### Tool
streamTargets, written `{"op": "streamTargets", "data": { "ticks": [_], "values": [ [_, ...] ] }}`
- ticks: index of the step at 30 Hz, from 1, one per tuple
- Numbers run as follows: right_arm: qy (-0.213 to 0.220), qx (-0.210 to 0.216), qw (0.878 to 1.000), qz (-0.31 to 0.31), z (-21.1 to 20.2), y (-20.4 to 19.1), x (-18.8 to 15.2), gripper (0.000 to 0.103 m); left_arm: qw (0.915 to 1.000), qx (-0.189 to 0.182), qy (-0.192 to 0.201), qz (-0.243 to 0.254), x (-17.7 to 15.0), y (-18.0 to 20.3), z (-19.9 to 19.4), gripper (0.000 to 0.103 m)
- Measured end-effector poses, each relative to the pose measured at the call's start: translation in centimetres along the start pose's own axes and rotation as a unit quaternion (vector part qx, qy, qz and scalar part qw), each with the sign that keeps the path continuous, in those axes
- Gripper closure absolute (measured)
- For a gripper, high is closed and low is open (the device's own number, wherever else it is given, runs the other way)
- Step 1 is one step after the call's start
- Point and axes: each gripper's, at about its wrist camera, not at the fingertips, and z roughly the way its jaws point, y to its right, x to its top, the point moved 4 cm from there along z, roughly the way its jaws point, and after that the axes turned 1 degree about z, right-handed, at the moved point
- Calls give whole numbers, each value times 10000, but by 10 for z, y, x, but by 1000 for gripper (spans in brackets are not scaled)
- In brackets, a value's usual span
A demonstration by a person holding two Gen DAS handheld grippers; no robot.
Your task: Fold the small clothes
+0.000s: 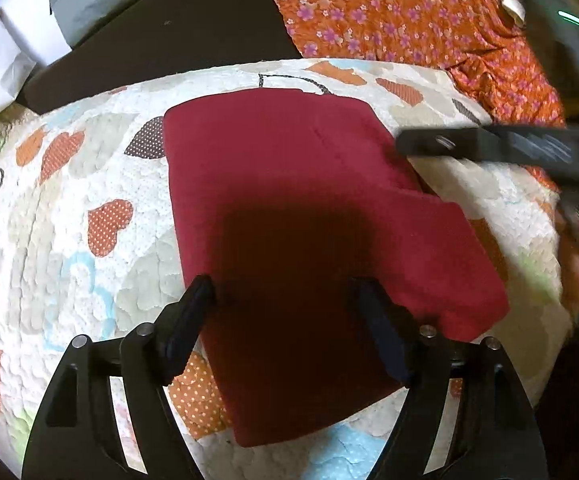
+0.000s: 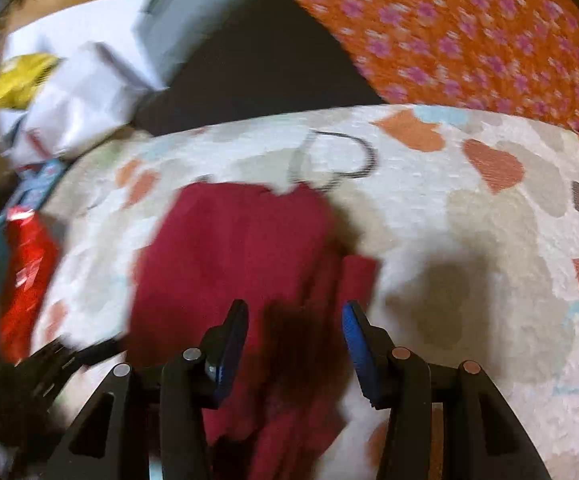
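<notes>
A matt, soft-napped dark red cloth garment (image 1: 289,216) lies on a puckered, rough-textured quilt (image 1: 69,216) printed with hearts; beyond, crinkled orange floral fabric (image 1: 401,12). The left gripper (image 1: 285,300) is matt black plastic with shiny metal pins.

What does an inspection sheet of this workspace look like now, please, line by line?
Surface: quilt with heart print, covering the work area.
Job's things: red garment lying flat on the quilt, partly folded.
Clutter: orange flowered cloth behind the quilt; white bags, yellow packet and red packet at the left.
Grippers: left gripper open above the garment, holding nothing; right gripper open, holding nothing.
Cables: nothing seen.
Surroundings: dark, blurred.
</notes>
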Motion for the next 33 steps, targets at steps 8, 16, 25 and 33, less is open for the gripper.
{"op": "streamTargets", "data": {
  "ticks": [8,16,25,33],
  "values": [
    [-209,-830,9919,-934,3,-14,-55,54,9997,-157,47,-162,-4,-2,-10,27],
    [233,-353,9986,-332,-26,-13,-54,54,9989,175,394,-176,-4,-2,-24,27],
    [1022,-651,9902,-693,-44,-47,-52,54,9962,612,622,-71,0,-3,-26,27],
    [956,-885,9896,-612,-29,-45,-56,53,9937,871,626,-309,2,-12,-26,27]
  ]
}}
